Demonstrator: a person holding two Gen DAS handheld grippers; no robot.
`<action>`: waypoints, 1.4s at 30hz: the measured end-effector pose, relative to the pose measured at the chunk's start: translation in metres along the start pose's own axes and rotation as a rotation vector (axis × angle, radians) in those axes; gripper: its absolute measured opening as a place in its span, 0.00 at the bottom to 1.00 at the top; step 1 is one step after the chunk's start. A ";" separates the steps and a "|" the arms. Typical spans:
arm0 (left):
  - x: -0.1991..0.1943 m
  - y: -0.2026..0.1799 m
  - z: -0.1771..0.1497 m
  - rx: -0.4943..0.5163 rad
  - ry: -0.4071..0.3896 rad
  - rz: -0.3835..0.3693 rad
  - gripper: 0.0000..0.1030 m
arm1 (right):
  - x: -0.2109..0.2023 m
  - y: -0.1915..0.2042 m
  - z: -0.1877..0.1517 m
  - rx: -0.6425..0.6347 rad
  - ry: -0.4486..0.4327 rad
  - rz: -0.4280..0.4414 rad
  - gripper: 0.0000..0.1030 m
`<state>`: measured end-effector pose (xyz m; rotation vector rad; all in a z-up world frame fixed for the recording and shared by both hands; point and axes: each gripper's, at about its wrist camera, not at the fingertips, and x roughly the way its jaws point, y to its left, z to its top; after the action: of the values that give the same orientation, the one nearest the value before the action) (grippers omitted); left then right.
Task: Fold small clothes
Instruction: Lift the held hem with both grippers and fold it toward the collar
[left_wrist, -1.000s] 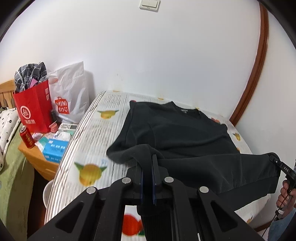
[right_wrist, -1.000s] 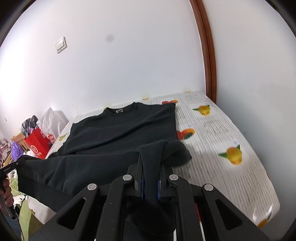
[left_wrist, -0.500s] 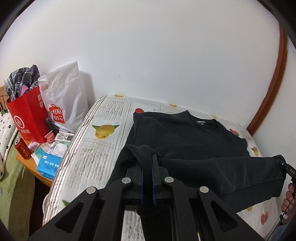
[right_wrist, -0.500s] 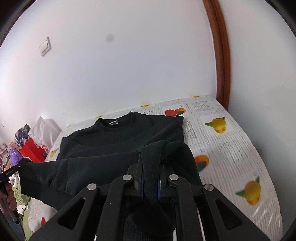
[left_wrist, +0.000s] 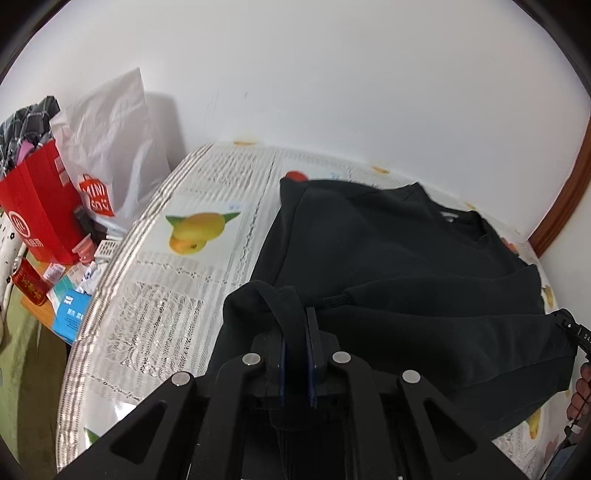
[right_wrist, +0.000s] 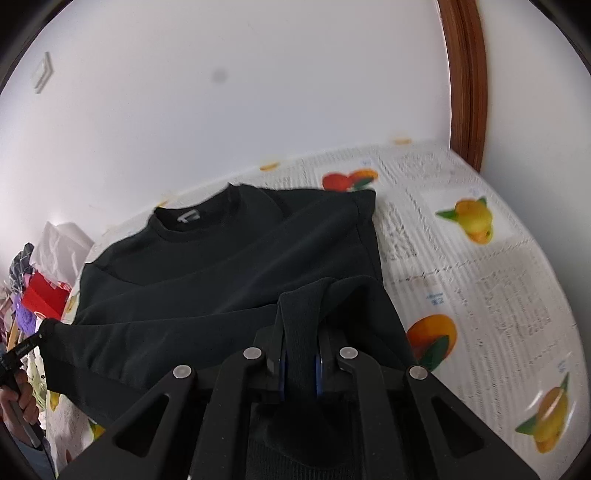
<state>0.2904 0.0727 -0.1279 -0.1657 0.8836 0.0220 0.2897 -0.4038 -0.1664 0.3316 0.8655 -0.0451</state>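
A black sweatshirt (left_wrist: 388, 243) lies on a table with a fruit-print cloth (left_wrist: 192, 266), collar toward the wall; it also shows in the right wrist view (right_wrist: 229, 266). My left gripper (left_wrist: 295, 332) is shut on the sweatshirt's left hem corner. My right gripper (right_wrist: 299, 332) is shut on the right hem corner. Both hold the hem raised and carried over the shirt's body, so the lower part hangs folded between them. The right gripper's tip (left_wrist: 570, 326) shows at the far right of the left wrist view, and the left gripper's tip (right_wrist: 22, 350) at the far left of the right wrist view.
Left of the table stand a red paper bag (left_wrist: 37, 206) and a white Miniso bag (left_wrist: 110, 147) on a low wooden stand with a red can (left_wrist: 27, 284) and small boxes (left_wrist: 72, 314). A white wall backs the table, with a brown door frame (right_wrist: 465, 81) at right.
Both grippers have carried the held hem forward toward the collar. The table and shirt now fill more of each view and the fold reaches further up the shirt.
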 end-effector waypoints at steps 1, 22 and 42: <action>0.003 0.000 -0.001 0.001 0.004 0.002 0.10 | 0.005 -0.002 0.000 0.005 0.009 -0.001 0.11; -0.035 0.043 -0.041 0.010 0.026 -0.016 0.46 | -0.067 -0.048 -0.055 0.014 0.002 -0.115 0.47; 0.005 0.047 -0.054 0.008 0.087 -0.047 0.32 | -0.012 -0.058 -0.060 0.100 0.085 0.020 0.27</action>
<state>0.2481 0.1103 -0.1717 -0.1809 0.9658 -0.0331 0.2276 -0.4415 -0.2086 0.4385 0.9461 -0.0563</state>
